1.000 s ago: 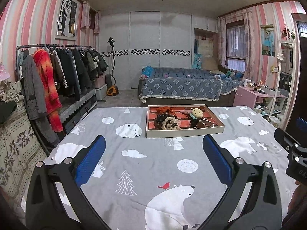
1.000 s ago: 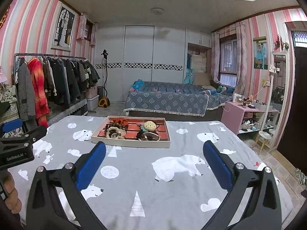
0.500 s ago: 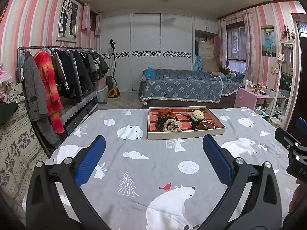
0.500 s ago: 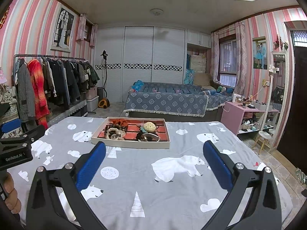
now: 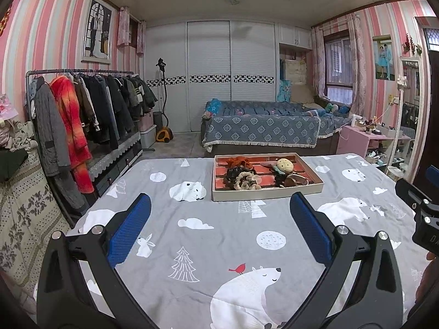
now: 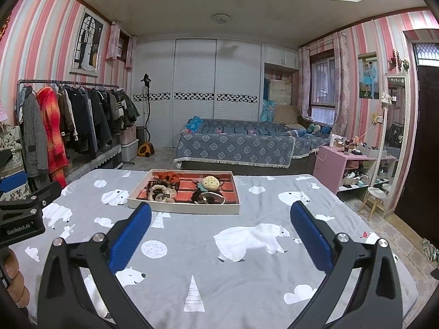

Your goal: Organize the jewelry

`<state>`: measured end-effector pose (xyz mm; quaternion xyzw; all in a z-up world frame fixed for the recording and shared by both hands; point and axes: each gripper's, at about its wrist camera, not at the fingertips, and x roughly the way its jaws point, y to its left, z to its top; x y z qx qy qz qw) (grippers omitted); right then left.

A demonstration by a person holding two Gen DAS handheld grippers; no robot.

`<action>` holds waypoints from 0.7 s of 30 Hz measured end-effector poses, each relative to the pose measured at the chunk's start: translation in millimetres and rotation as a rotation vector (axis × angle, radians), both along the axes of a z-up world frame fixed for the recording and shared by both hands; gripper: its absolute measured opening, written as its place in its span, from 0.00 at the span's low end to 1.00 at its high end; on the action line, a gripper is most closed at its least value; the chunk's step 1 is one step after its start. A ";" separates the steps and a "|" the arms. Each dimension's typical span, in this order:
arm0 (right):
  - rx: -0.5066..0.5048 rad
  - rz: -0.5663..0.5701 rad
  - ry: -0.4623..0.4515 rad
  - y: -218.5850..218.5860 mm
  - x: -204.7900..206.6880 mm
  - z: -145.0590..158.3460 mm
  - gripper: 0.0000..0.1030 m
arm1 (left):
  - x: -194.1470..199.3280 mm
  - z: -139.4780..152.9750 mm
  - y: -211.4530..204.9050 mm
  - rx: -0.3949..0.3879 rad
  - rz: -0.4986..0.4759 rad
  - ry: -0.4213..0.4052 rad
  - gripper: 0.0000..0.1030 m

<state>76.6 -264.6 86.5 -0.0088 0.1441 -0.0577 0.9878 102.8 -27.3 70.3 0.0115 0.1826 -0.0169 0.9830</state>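
A shallow beige tray (image 5: 263, 194) (image 6: 181, 207) with a red lining rests on the grey bear-print cloth, far ahead of both grippers. Inside lie scrunchies (image 5: 245, 181) (image 6: 160, 192) on the left, a small round plush piece (image 5: 285, 165) (image 6: 210, 183) and darker hair pieces (image 6: 205, 197) on the right. My left gripper (image 5: 219, 224) hovers open over the cloth, nothing between its blue pads. My right gripper (image 6: 221, 226) is open too, well short of the tray. Each gripper's body shows at the edge of the other's view.
The table's cloth (image 5: 225, 241) runs wide around the tray. A clothes rack (image 5: 82, 115) stands to the left, a bed (image 5: 260, 131) behind the table, a pink side table (image 6: 345, 164) and a stool (image 6: 376, 194) to the right. A hand (image 6: 13, 282) holds the left gripper's handle.
Both views have tilted up slightly, so the tray sits a little lower in frame. The grippers stay open and the tray's contents have not moved.
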 end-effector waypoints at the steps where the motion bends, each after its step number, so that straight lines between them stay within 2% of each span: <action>1: 0.003 -0.002 0.000 -0.6 0.2 0.2 0.96 | -0.2 0.3 0.3 0.001 0.002 -0.001 0.95; 21: 0.001 -0.008 -0.002 -0.1 -0.6 1.3 0.96 | 0.5 1.0 0.9 0.003 0.005 -0.001 0.95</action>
